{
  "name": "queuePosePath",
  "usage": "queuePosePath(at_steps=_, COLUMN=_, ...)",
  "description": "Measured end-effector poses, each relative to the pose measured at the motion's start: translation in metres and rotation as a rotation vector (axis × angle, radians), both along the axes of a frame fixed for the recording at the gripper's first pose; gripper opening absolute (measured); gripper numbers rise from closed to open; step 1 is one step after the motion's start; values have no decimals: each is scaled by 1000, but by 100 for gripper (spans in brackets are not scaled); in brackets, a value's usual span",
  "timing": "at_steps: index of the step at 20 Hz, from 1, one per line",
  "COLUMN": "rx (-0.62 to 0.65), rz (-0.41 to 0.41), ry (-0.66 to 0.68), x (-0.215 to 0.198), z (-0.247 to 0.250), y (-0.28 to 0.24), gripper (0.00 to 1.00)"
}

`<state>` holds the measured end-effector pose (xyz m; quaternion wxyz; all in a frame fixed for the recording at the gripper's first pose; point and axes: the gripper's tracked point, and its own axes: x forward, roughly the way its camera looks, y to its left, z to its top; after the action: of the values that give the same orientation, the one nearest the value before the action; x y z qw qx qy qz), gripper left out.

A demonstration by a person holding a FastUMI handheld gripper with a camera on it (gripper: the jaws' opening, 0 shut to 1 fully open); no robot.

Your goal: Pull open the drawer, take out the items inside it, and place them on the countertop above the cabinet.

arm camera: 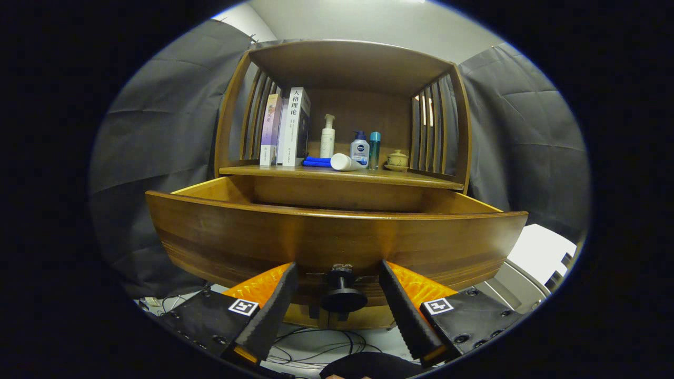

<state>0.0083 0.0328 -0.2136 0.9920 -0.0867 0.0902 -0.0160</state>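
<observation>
A wooden drawer [337, 237] stands pulled out from its cabinet [342, 68], its dark knob [343, 292] between the tool [339, 284] fingers, which are spread and not touching it. On the surface [421, 179] above sit books [287, 129], bottles [359, 147] and a small jar [397, 159]

I see a dim booth, with soft light falling from above and behind the cabinet [337, 105], where the pale wall is brightest. The drawer [337, 239] front carries a dull sheen, while its underside and the shelf recess sit in shadow. Fisheye distortion bows the drawer's straight edge and the counter [421, 179]. Focus is sharp centrally and softens near my open tool [337, 284].
</observation>
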Motion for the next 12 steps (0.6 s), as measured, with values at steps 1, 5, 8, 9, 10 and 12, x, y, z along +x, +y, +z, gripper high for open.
queuePosePath(at_steps=1, rx=1, rz=0, ry=1, x=5, z=0, y=0, gripper=98)
queuePosePath(at_steps=5, rx=0, rz=-5, ry=2, x=28, z=10, y=2, gripper=98)
queuePosePath(at_steps=8, rx=-5, rz=-13, ry=-10, x=45, z=17, y=4, gripper=98)
queuePosePath(at_steps=9, rx=-7, rz=-16, ry=1, x=52, z=15, y=4, gripper=98)
queuePosePath(at_steps=10, rx=-9, rz=-19, ry=-9, x=59, z=17, y=5, gripper=98)
queuePosePath(at_steps=12, rx=-9, rz=-23, ry=-9, x=69, z=18, y=6, gripper=98)
